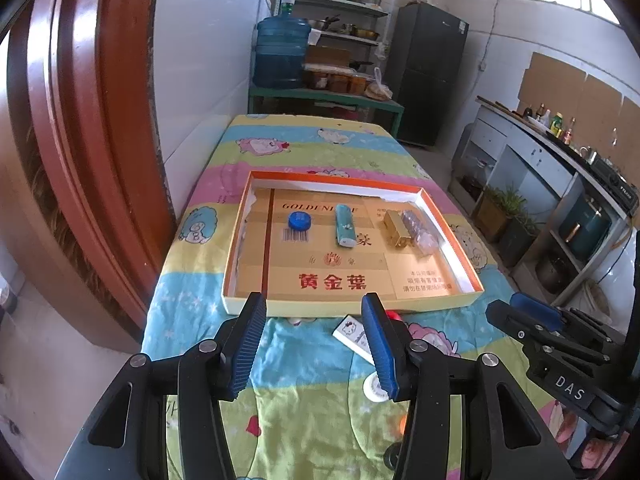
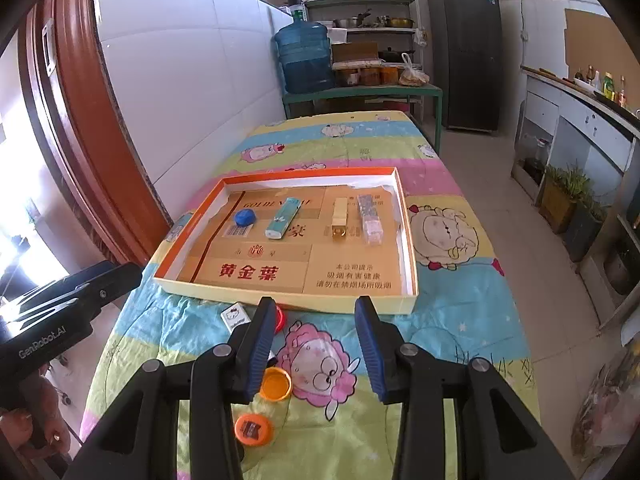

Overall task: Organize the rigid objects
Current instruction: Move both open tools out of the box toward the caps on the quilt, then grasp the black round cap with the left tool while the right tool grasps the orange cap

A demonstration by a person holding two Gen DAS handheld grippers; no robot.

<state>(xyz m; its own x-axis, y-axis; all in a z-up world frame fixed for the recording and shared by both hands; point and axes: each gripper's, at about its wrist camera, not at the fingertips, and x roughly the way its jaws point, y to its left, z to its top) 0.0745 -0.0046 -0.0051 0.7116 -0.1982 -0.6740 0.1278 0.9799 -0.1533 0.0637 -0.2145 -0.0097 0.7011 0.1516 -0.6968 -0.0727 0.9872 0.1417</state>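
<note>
A shallow cardboard tray lies on the cartoon-print tablecloth. In it are a blue cap, a teal lighter, a gold box and a clear box. Before the tray lie a white Hello Kitty lighter, a red cap, a white cap and two orange caps. My left gripper is open and empty above the cloth. My right gripper is open and empty too.
A wooden door frame and white tiled wall stand left of the table. A water jug, shelves and a fridge are behind it. A counter runs along the right. The right gripper's body shows at the left view's right edge.
</note>
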